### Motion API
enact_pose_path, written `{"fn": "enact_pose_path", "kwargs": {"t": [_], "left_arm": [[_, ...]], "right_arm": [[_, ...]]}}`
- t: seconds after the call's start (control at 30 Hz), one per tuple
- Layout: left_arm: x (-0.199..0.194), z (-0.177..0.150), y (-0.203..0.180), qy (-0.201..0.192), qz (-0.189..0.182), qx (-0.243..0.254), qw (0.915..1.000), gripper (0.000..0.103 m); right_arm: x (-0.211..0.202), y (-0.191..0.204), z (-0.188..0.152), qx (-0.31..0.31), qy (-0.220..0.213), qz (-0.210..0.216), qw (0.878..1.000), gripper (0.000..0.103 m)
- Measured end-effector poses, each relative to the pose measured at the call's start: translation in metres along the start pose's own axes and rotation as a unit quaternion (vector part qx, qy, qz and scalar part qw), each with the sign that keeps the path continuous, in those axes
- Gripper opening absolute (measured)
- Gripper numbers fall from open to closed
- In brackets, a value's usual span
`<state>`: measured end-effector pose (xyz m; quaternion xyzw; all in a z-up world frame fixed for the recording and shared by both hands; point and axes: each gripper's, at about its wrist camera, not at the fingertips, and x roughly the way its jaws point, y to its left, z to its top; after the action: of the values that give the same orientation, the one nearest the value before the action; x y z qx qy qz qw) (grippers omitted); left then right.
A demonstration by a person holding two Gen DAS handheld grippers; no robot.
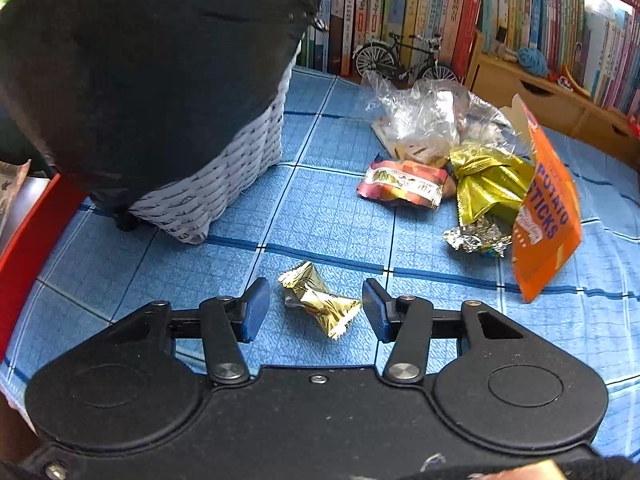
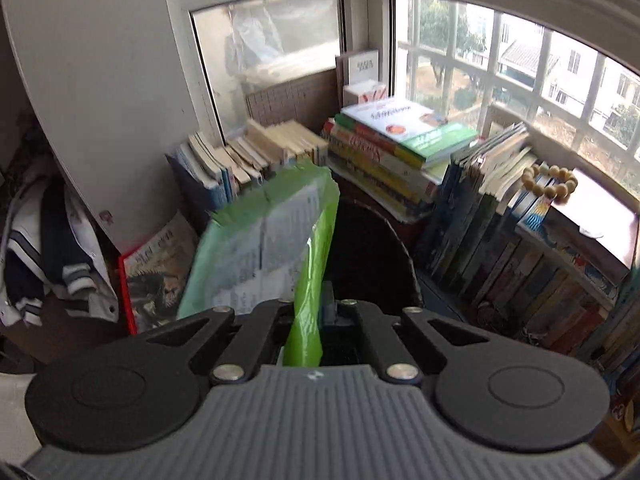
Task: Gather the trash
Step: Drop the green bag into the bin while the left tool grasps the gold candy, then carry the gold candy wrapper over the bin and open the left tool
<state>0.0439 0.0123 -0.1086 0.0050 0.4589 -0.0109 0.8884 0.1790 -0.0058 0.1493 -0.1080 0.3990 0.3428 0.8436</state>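
Observation:
In the left wrist view my left gripper [image 1: 316, 310] is open low over the blue checked tablecloth [image 1: 328, 216], its jaws on either side of a gold candy wrapper [image 1: 318, 304]. Further right lie a pink snack packet [image 1: 402, 184], a gold foil wrapper [image 1: 488, 184], crumpled silver foil [image 1: 476, 238], a clear plastic bag [image 1: 424, 120] and an orange potato sticks box [image 1: 546, 216]. A white woven basket [image 1: 224, 176] lined with a black bag [image 1: 132, 64] stands at the left. My right gripper [image 2: 310, 316] is shut on a green snack bag [image 2: 264, 240], held above the dark opening of the bin [image 2: 368, 256].
A row of books [image 1: 440, 4] and a small model bicycle [image 1: 404, 56] stand behind the trash. A wooden drawer unit [image 1: 536, 92] sits at the right. A red-edged object [image 1: 32, 224] lies left of the basket. Stacked books [image 2: 400, 152] and windows fill the right wrist view.

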Motion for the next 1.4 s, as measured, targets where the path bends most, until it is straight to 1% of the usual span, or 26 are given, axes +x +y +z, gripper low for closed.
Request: {"fn": "enact_pose_path", "kwargs": {"t": [0.13,0.23,0.33,0.4,0.53,0.6,0.63,0.67,0.7,0.77,0.8,0.83,1.0,1.17,1.2,1.4], "left_arm": [[0.014,0.0,-0.003,-0.005,0.002,0.008,1.0,0.054],[0.023,0.0,-0.003,-0.013,0.005,0.014,0.9998,0.056],[0.033,-0.001,-0.001,-0.012,0.004,0.014,0.9998,0.056],[0.043,-0.002,0.001,0.0,0.004,0.008,1.0,0.056],[0.059,-0.004,0.004,0.032,-0.008,-0.011,0.9994,0.055],[0.065,-0.004,0.007,0.042,-0.018,-0.026,0.9986,0.047],[0.065,-0.004,0.007,0.034,-0.015,-0.03,0.9989,0.041],[0.065,-0.004,0.008,0.032,-0.015,-0.033,0.9988,0.028],[0.065,-0.003,0.01,0.033,-0.017,-0.037,0.9986,0.023],[0.064,-0.002,0.016,0.034,-0.019,-0.056,0.9977,0.021],[0.063,-0.001,0.018,0.034,-0.017,-0.063,0.9973,0.02],[0.061,-0.001,0.021,0.032,-0.012,-0.067,0.9972,0.02],[0.042,0.006,0.031,0.015,0.004,-0.075,0.9971,0.02],[0.008,0.017,0.032,-0.014,0.016,-0.061,0.9979,0.02],[0.0,0.02,0.031,-0.021,0.019,-0.056,0.998,0.02],[-0.049,0.036,0.021,-0.064,0.025,-0.032,0.9971,0.02]], "right_arm": [[0.066,-0.001,-0.002,-0.018,0.075,-0.02,0.997,0.003],[0.109,-0.001,-0.004,-0.033,0.125,-0.041,0.991,0.003],[0.147,-0.004,-0.006,-0.047,0.169,-0.049,0.983,0.003],[0.165,-0.004,-0.008,-0.054,0.187,-0.054,0.979,0.003],[0.184,-0.002,-0.014,-0.052,0.203,-0.044,0.977,0.005],[0.19,0.0,-0.017,-0.054,0.208,-0.042,0.976,0.008],[0.192,0.0,-0.019,-0.056,0.211,-0.042,0.975,0.017],[0.193,0.0,-0.021,-0.057,0.213,-0.042,0.975,0.031],[0.194,0.0,-0.022,-0.058,0.212,-0.042,0.975,0.035],[0.19,-0.003,-0.024,-0.052,0.201,-0.033,0.978,0.046],[0.186,-0.005,-0.025,-0.048,0.193,-0.028,0.98,0.055],[0.181,-0.007,-0.025,-0.044,0.182,-0.024,0.982,0.06],[0.146,-0.016,-0.029,-0.031,0.133,-0.004,0.991,0.064],[0.104,-0.028,-0.039,-0.007,0.085,-0.001,0.996,0.065],[0.102,-0.036,-0.042,0.0,0.076,-0.002,0.997,0.065],[0.051,-0.057,-0.071,0.043,0.017,-0.027,0.999,0.065]]}}
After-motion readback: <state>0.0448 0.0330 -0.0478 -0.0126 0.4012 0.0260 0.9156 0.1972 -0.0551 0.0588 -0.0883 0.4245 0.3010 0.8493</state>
